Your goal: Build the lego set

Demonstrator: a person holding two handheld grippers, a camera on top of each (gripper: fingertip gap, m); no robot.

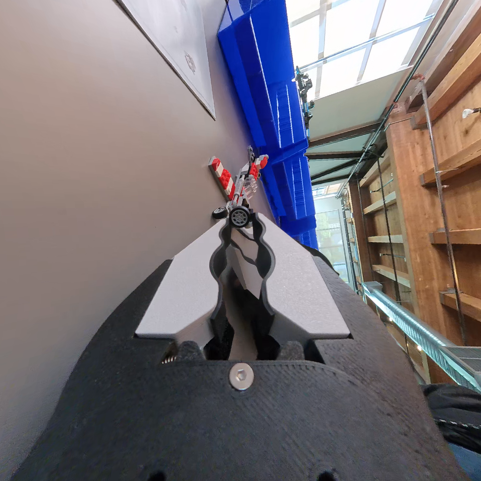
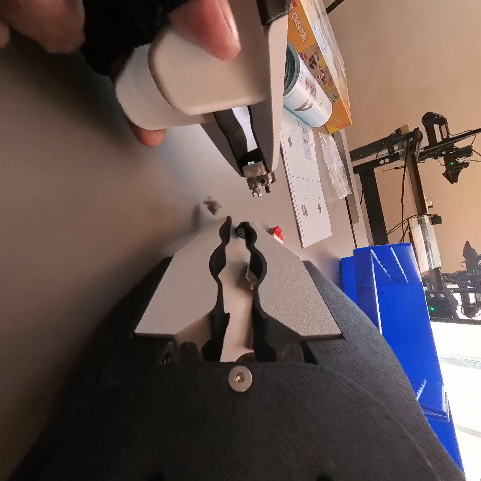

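The half-built lego model (image 1: 243,187) is pinched at its wheel end in the left gripper (image 1: 240,221), fingers clamped on it, held just above the desk (image 1: 91,156) near the blue bins (image 1: 263,104). The right gripper (image 2: 238,229) has fingers nearly together on a tiny black wheel piece (image 2: 241,232). Feels like light, stiff but snap-apart stuff, so I'd grab the solid chassis, not the spring strut.
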